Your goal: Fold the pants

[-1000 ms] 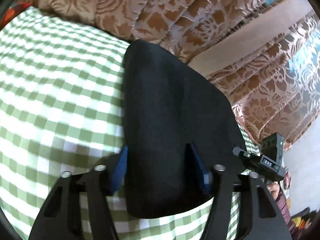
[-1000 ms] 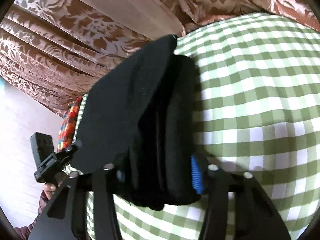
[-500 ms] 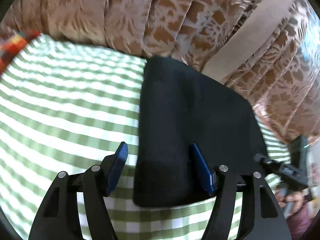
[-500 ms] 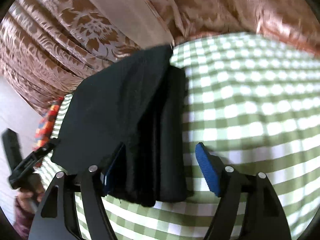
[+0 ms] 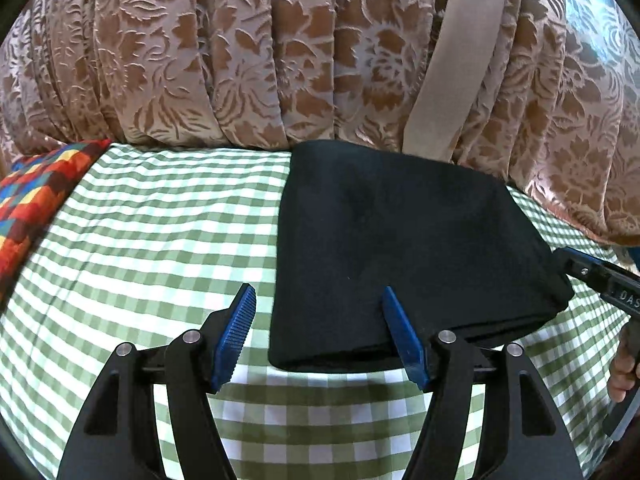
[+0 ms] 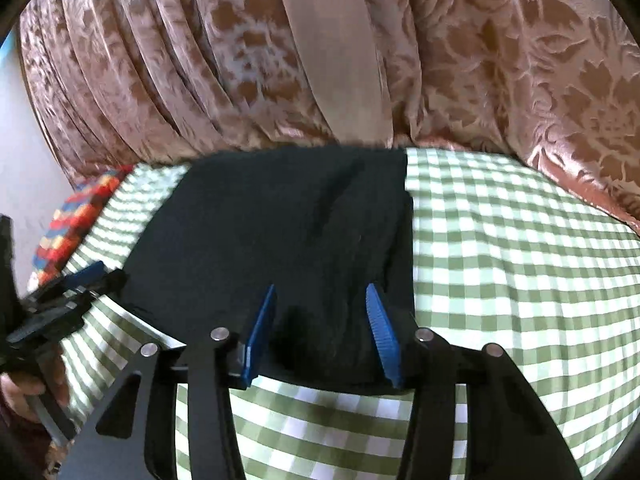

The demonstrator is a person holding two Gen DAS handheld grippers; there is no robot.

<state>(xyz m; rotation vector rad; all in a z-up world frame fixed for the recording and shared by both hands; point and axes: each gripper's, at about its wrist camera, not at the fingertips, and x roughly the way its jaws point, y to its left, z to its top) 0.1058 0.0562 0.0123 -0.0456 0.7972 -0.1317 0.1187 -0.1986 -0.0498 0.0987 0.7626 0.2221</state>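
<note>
The black pants [image 5: 400,248] lie folded into a thick rectangle on the green-and-white checked cloth [image 5: 152,232], far edge against the curtain. My left gripper [image 5: 318,312] hovers open over the near left corner; its blue pads [image 5: 240,320] stand clear of the fabric. In the right wrist view the pants [image 6: 280,232] show stacked layers along their right side. My right gripper [image 6: 322,304] hangs over that near right corner with its jaws closing. The fold shows between the pads, which do not press on it. Each gripper shows in the other's view: the right gripper [image 5: 600,284], the left gripper [image 6: 60,300].
A brown floral curtain [image 5: 240,60] with a plain beige strip [image 5: 452,60] hangs right behind the surface. A multicoloured patterned cloth [image 5: 32,200] lies at the left edge. A person's hand [image 5: 622,364] holds the right gripper's handle. Checked cloth [image 6: 520,260] spreads out right of the pants.
Both grippers have let go of the pants' near edge and drawn back and up, rolling level. The right jaws opened wide, then narrowed again. The pants now lie flat.
</note>
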